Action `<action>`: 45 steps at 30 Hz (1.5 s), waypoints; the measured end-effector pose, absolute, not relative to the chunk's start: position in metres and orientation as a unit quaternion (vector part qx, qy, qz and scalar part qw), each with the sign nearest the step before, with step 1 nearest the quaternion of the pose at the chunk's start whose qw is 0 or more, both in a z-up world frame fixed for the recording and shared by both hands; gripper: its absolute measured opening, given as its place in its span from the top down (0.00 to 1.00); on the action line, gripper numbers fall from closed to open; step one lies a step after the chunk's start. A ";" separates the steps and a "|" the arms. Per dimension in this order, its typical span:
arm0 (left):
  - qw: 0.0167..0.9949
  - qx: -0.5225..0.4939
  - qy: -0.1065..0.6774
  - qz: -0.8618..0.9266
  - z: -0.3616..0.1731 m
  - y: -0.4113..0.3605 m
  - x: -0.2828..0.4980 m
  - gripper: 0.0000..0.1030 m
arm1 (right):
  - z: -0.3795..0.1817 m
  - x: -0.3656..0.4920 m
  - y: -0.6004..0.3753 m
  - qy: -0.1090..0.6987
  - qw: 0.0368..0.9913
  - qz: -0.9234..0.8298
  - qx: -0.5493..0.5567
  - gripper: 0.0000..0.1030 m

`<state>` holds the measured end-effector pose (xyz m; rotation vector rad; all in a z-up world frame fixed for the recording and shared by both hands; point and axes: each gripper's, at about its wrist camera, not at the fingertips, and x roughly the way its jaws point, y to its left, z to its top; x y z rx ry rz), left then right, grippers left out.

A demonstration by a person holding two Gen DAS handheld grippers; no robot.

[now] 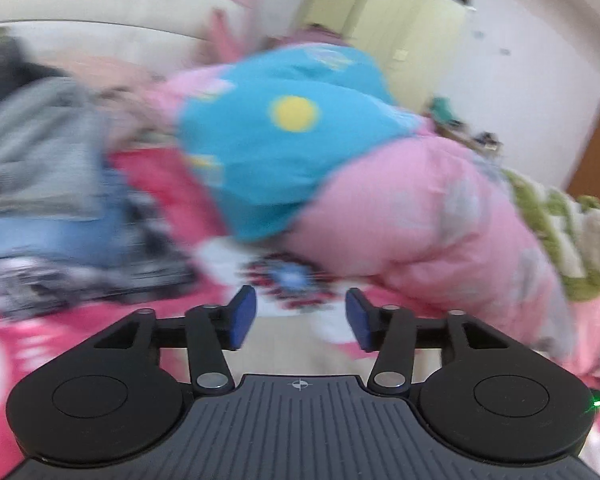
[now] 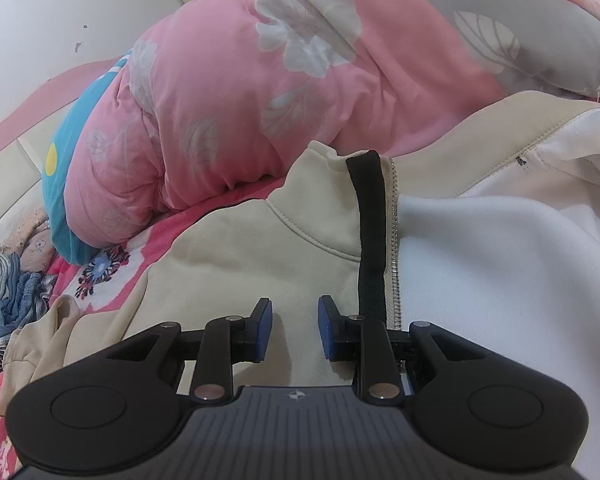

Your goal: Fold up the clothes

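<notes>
White walls and a pale yellow wardrobe stand behind a bed with a pink flowered sheet in the blurred left wrist view. On the bed lie a pink quilt, a blue pillow with a yellow dot leaning on it, and a heap of grey and denim clothes at the left. The left tongs stand apart with nothing between them.

From the right wrist view, a cream zip-up jacket lies spread on the bed just before the quilt, its white lining turned up at the right and a black strip running along the zipper. The right tongs hang over the cream cloth, slightly apart, gripping nothing.
</notes>
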<state>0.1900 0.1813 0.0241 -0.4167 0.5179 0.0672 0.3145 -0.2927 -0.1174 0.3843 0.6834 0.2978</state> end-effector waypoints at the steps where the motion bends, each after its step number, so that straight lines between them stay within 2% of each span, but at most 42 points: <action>1: 0.939 -0.213 0.267 0.040 0.018 0.186 0.183 0.48 | -0.117 0.315 -0.293 0.332 0.913 0.145 0.187 0.75; 3: 0.926 -0.232 0.292 0.052 0.007 0.196 0.170 0.46 | -0.118 0.315 -0.293 0.332 0.913 0.145 0.188 0.75; 10: 0.819 -0.462 0.334 0.062 -0.066 0.196 0.156 0.38 | -0.118 0.315 -0.293 0.332 0.912 0.146 0.192 0.75; 13: 0.800 -0.498 0.322 0.092 -0.078 0.191 0.155 0.34 | -0.118 0.315 -0.293 0.331 0.912 0.146 0.194 0.75; 21: 0.819 -0.489 0.263 0.145 -0.086 0.181 0.167 0.34 | -0.118 0.315 -0.294 0.331 0.911 0.147 0.198 0.75; 23: 0.828 -0.472 0.254 0.167 -0.085 0.175 0.169 0.40 | -0.118 0.315 -0.295 0.331 0.910 0.147 0.199 0.75; 25: 0.834 -0.452 0.249 0.195 -0.085 0.169 0.173 0.58 | -0.118 0.315 -0.295 0.331 0.910 0.148 0.201 0.75; 26: 0.837 -0.442 0.247 0.208 -0.085 0.166 0.175 0.63 | -0.118 0.315 -0.295 0.331 0.910 0.148 0.201 0.75; 27: 0.836 -0.438 0.246 0.220 -0.085 0.165 0.176 0.72 | -0.118 0.315 -0.295 0.331 0.910 0.148 0.202 0.75; 31: 0.842 -0.423 0.243 0.230 -0.078 0.165 0.180 0.89 | -0.118 0.314 -0.296 0.330 0.909 0.148 0.205 0.75; 35: 0.865 -0.391 0.226 0.220 -0.052 0.171 0.175 0.91 | -0.119 0.314 -0.297 0.330 0.908 0.150 0.209 0.75; 42: 0.925 -0.252 0.186 0.216 0.033 0.208 0.154 0.91 | -0.119 0.314 -0.297 0.330 0.908 0.150 0.211 0.75; 45: 0.932 -0.191 0.204 0.232 0.055 0.235 0.147 0.91 | -0.118 0.314 -0.297 0.330 0.908 0.150 0.211 0.75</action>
